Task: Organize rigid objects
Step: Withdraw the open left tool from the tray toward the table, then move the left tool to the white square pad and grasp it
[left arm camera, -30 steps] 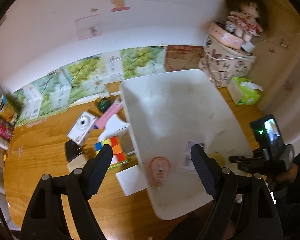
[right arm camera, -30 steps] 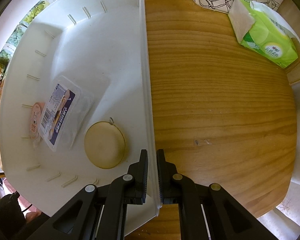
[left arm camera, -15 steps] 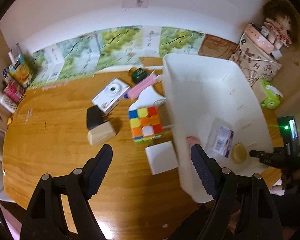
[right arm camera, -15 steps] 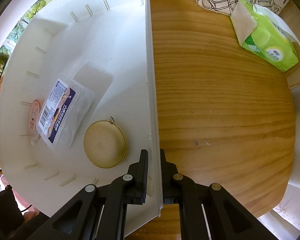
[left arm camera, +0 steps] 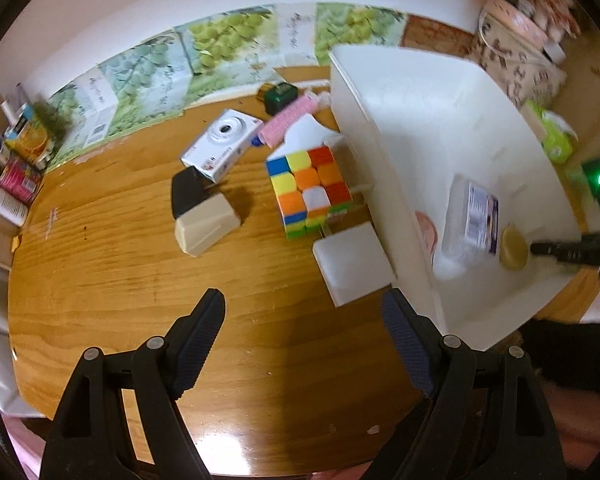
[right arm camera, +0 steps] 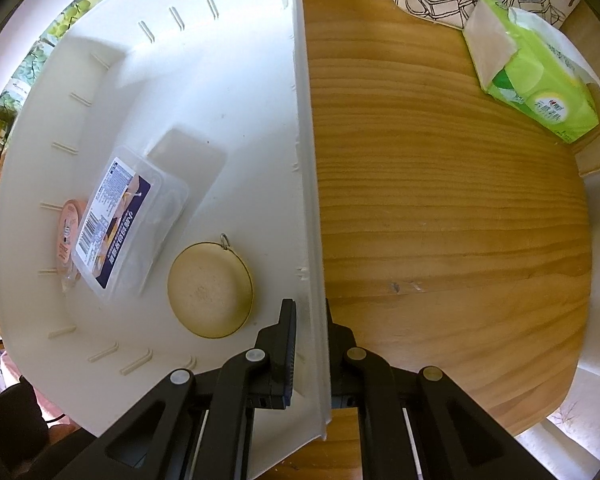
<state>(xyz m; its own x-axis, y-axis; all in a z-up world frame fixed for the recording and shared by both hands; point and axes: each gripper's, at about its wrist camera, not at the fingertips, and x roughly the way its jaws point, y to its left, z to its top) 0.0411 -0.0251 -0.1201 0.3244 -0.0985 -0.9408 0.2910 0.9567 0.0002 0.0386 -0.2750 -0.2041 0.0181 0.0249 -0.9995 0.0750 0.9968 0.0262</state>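
Right, over on the wooden table (left arm camera: 112,280) the loose pieces sit in a cluster: a beige block (left arm camera: 206,230) touching a black one (left arm camera: 186,192), a white toy camera (left arm camera: 222,145) behind them, then a bright Rubik's cube (left arm camera: 308,190) with a flat white box (left arm camera: 354,264) just in front of it. A pink comb (left arm camera: 288,117) and a dark green case (left arm camera: 281,96) lie further back, near the grape-print cartons along the wall. The left gripper (left arm camera: 304,328) hangs over bare wood, jaws wide apart, nothing between them. Next comes the white bin (right arm camera: 220,80), holding a pink oval tag (right arm camera: 69,232), a clear labelled plastic case (right arm camera: 128,220) and a round tan tape measure (right arm camera: 210,290). The right gripper (right arm camera: 308,344) is clamped on the bin's side wall. A green tissue pack (right arm camera: 540,80) sits beyond.
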